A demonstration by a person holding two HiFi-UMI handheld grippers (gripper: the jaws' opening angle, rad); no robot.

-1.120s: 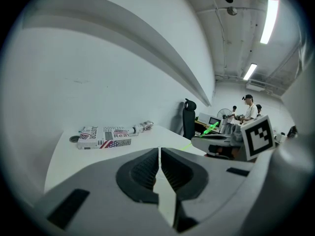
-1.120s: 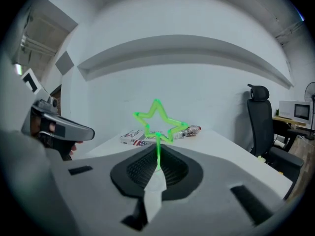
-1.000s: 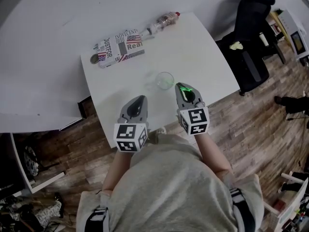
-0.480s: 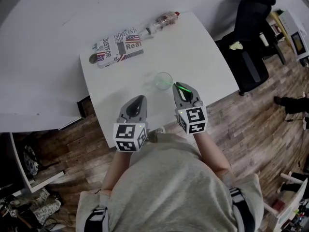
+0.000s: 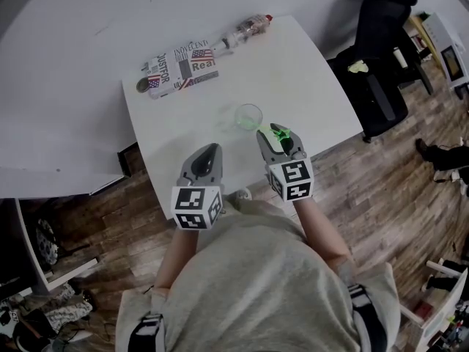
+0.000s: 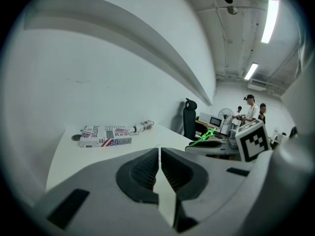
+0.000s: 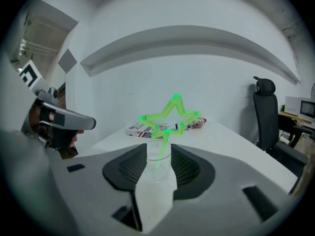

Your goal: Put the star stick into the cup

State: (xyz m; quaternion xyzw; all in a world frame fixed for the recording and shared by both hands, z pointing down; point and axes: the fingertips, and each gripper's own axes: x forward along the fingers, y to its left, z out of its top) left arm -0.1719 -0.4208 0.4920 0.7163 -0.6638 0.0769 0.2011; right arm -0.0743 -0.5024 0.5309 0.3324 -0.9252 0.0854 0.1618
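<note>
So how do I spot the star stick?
Find the white table, then the clear cup near its front edge. The star stick stands in that cup: thin, glowing green, with an outline star on top, the only green thing on the table.

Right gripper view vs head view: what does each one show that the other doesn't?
Right gripper view only: the star stick's stem standing inside the cup, seen between the right gripper's opening jaws, pads touching neither. Head view only: wood floor, the person's torso. Both: cup, star stick, left gripper, printed box, black chair.
</note>
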